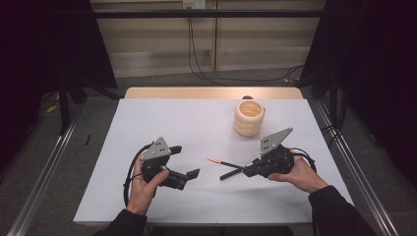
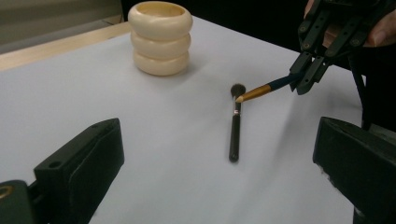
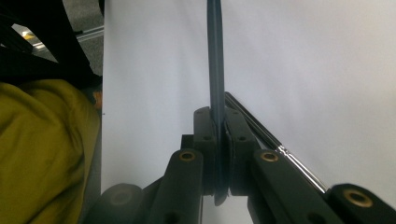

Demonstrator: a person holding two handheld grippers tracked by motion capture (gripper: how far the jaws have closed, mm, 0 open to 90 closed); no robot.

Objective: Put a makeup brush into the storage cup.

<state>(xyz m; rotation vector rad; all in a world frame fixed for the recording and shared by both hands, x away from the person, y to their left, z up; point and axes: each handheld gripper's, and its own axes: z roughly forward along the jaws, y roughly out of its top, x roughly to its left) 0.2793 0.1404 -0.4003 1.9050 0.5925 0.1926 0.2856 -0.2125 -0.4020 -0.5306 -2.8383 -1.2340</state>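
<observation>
The right gripper [image 1: 246, 169], at the lower right of the high view, has its jaws clamped together on a thin dark pencil [image 2: 261, 90] with a golden tip, which is held above the worktop [image 1: 196, 128] and points to the left. A black make-up brush [image 2: 235, 126] is seen lying flat on the worktop just below this tip. The left gripper [image 1: 189, 161], at the lower left, has its jaws wide apart, and nothing is held between them. A cream ribbed cup [image 1: 249, 118] stands upright in the upper right.
</observation>
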